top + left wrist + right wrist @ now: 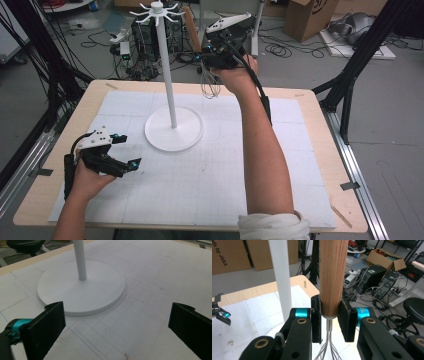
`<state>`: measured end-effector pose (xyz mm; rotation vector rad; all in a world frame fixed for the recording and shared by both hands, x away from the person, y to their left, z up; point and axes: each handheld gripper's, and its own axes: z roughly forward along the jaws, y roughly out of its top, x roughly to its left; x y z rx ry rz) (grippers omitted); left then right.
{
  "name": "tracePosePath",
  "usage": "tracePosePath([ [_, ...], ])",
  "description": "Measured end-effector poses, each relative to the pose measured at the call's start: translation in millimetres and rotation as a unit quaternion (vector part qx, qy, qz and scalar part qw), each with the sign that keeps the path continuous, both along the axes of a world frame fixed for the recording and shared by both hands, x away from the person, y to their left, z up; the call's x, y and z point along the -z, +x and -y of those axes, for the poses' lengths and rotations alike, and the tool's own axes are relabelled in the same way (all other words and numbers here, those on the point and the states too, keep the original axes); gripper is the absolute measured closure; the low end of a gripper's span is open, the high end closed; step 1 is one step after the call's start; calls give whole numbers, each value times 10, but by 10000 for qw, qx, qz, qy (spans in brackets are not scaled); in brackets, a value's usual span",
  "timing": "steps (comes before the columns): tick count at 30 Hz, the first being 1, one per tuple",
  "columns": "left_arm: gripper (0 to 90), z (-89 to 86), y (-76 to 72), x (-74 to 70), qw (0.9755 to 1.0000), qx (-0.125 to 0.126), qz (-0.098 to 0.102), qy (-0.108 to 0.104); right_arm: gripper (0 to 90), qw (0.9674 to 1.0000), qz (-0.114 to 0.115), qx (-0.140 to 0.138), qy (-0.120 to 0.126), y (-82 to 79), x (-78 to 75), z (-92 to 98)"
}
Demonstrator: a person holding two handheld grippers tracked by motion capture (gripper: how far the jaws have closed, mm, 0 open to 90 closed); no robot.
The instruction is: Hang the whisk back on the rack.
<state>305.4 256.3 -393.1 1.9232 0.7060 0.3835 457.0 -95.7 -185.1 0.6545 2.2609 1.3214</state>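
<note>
- Right gripper [331, 322]: I see its fingers [316, 318] clamped on the lower end of the whisk's [333, 277] wooden handle, one pad on each side, just above the metal collar.
- Whisk hangs upright; wire loops [210, 86] dangle below the fingers, above the far edge of the table [310, 100], near the stand's pole [165, 70].
- Left gripper [131, 150]: fingers [47, 327] spread wide, nothing between them, low over the mat, just beside the stand's base [82, 292].

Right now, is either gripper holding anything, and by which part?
The right gripper clamps a whisk at the lower end of its wooden handle. The left gripper is open, empty.
</note>
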Motion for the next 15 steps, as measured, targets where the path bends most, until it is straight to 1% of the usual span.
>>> tracePosePath([
  [1,16,-3,3,3,10000,8,-7,-15,750,10000,-37,22,2,10,-3,-16],
  [3,17,-16,6,3,10000,-1,1,23,750,9999,-22,56,-113,36,-7,-55],
  [4,17,-15,5,6,10000,-18,-6,-17,750,9998,-53,65,-169,41,-9,-80],
  [5,16,-23,8,3,10000,-4,-5,15,750,9998,-50,87,-173,44,-14,-101],
  [7,16,-26,8,7,10000,-8,-11,-15,750,9999,-3,40,-92,48,-27,-128],
  [10,16,-31,7,5,10000,-17,-7,-28,749,10000,-3,89,-5,35,-39,-128],
  [15,16,-26,6,5,10000,-4,-10,-31,749,9998,25,178,76,-19,-20,-15],
])
